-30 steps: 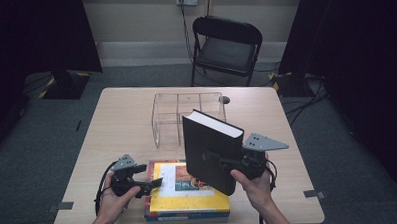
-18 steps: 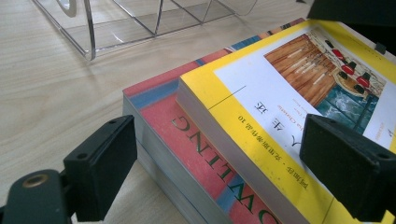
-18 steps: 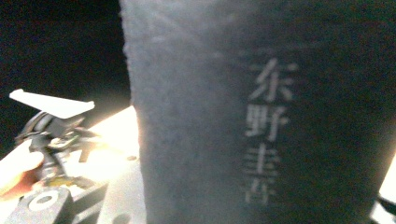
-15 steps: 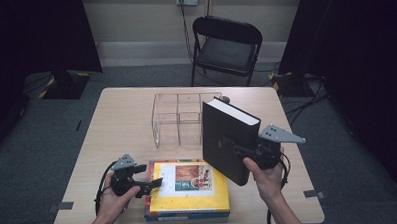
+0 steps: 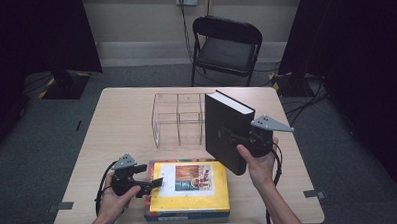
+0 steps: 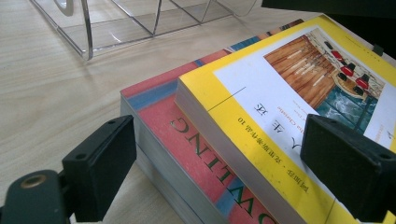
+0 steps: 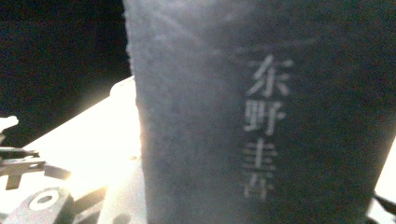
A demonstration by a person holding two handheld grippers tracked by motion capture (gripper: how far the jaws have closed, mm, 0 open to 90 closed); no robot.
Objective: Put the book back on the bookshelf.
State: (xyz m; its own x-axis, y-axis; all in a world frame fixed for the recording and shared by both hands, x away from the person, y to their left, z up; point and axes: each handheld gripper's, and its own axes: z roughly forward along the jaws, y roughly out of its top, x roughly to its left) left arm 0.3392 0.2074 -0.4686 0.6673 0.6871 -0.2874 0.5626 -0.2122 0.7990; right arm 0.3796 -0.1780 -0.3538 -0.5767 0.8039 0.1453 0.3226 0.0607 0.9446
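I take the clear acrylic organizer (image 5: 179, 117) near the middle of the wooden table (image 5: 112, 130) as my landmark. My right gripper (image 5: 237, 138) is clamped across a black hardcover book (image 5: 226, 131), jaws partly closed on its thickness, and I hold it upright and a little tilted in the air just to the right of the organizer's right wall, with its top edge above the rim. In the right gripper view the book's dark spine (image 7: 261, 116) stands close before the lens, pale characters running down it.

My left gripper (image 5: 151, 184) sits on the near side of the organizer, toward my edge of the table, level with a stack of books lying flat there. Its jaws stand apart with nothing pressed between them; in the left gripper view they straddle the corner of the stack without clamping it, though I cannot tell whether a pad brushes a cover. The top of the stack is a yellow book (image 6: 280, 121) with a picture on its cover, and under it lies a red-and-blue book (image 6: 187, 140). The stack is near the organizer, with a strip of bare table between them. Beyond the organizer, off the far edge of the table, stands a black folding chair (image 5: 226, 46).
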